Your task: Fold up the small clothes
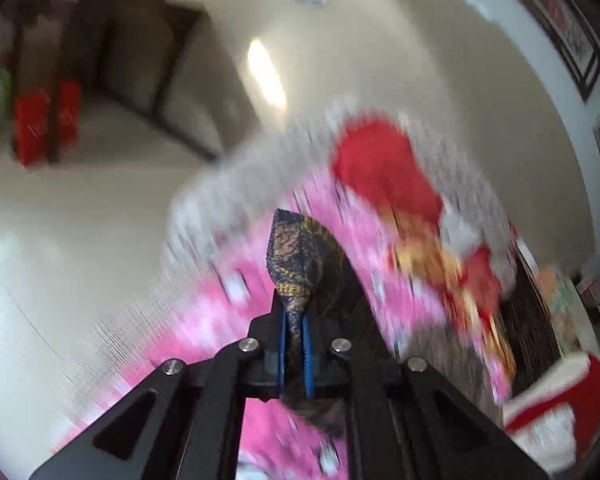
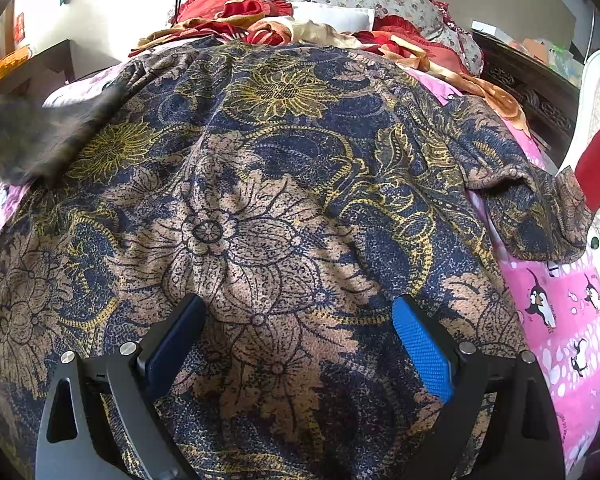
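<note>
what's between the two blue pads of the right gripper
Only the flower-print garment, spread flat on the bed; the right gripper stands open over it, as the right wrist view shows.

Motion blur smears the pink bedsheet (image 1: pixel 228 312) and red heap (image 1: pixel 384 168) beyond the left jaws, while the floral garment (image 2: pixel 260 208) runs off-frame beneath the right jaws.

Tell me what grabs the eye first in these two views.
The navy, tan and yellow floral garment fills the right wrist view, spread over a pink penguin-print sheet, with the right gripper open above it. In the blurred left wrist view, the left gripper is shut on a pinched corner of that cloth, with red bedding beyond.
</note>
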